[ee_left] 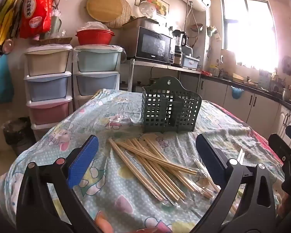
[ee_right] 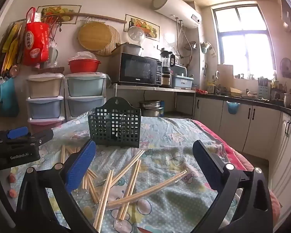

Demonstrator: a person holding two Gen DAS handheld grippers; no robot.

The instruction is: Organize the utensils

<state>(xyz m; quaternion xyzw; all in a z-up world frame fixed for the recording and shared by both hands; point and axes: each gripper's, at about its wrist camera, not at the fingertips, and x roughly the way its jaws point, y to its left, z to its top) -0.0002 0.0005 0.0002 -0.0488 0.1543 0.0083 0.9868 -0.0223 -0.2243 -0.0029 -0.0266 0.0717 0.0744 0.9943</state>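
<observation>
Both grippers, left (ee_left: 146,157) and right (ee_right: 143,165), show fingers spread wide, empty. We should pinch wrapped chopsticks (ee_left: 155,167) mid-length, then tip them upright into the green caddy (ee_left: 170,106) on the desk (ee_left: 116,116).

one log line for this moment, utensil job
left tongs: open, empty | right tongs: open, empty | chopsticks: loose on tablecloth | green caddy: upright, empty | step: none picked yet
</observation>
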